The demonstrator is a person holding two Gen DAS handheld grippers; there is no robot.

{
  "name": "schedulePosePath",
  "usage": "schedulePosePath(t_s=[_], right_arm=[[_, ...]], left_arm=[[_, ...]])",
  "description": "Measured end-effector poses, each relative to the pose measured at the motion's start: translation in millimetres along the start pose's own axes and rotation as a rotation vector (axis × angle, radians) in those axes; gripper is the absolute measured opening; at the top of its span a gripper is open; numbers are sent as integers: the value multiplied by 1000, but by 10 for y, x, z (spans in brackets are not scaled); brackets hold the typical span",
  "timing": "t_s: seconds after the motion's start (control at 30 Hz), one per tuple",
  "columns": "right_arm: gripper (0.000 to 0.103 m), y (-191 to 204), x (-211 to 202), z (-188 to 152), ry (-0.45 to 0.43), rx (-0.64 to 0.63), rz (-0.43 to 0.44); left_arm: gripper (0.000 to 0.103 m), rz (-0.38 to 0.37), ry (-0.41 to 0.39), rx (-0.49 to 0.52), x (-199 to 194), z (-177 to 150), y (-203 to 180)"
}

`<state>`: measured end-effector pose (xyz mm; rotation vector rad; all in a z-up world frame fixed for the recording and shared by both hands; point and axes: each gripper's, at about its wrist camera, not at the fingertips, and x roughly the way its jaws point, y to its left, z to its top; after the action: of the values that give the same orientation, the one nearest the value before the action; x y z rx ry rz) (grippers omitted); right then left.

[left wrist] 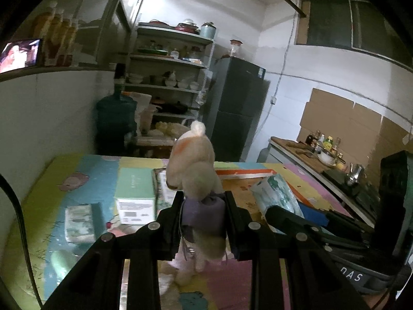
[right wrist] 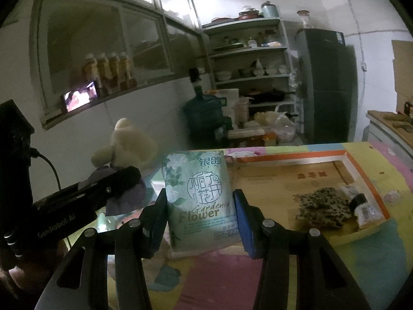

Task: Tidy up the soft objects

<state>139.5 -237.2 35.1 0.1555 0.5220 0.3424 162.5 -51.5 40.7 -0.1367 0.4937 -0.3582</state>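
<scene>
A cream plush toy point(left wrist: 196, 160) in a purple garment hangs upright above the table, and my left gripper point(left wrist: 204, 199) is shut on its purple middle. My right gripper point(right wrist: 200, 193) is shut on a pale green tissue pack point(right wrist: 196, 170) printed "Gardenia Flower", held upright over the table. In the right wrist view the left gripper point(right wrist: 113, 183) and its plush toy point(right wrist: 126, 142) are close on the left. The wooden tray with an orange rim point(right wrist: 361, 168) lies to the right, holding a spotted cloth point(right wrist: 322, 206) and a small white packet point(right wrist: 361, 204).
On the colourful table mat point(left wrist: 85, 170) stand a mint green box point(left wrist: 135, 188), a flat tissue pack point(left wrist: 78, 222) and a green roll point(left wrist: 62, 261). Beyond the table are a water jug point(left wrist: 116, 118), shelves point(left wrist: 167, 59) and a dark fridge point(left wrist: 237, 108). A counter point(left wrist: 309, 160) runs along the right.
</scene>
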Motion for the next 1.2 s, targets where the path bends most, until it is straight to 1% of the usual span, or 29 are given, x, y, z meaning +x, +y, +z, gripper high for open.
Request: schedulePosePath(t_s=[0.67,0.93,1.2], right_arm=[[50,-634,-168,-46,-10,89,-65],[50,-930,-232,-87,-17,125,-131],[50,-1233,-214,-115,-14,168,-178]], left_arm=[[30,-46,63,62,431,-61,-584],[30,-70,109,66,680,-103,-699],[30,-86,162,68,948,-168,-808]])
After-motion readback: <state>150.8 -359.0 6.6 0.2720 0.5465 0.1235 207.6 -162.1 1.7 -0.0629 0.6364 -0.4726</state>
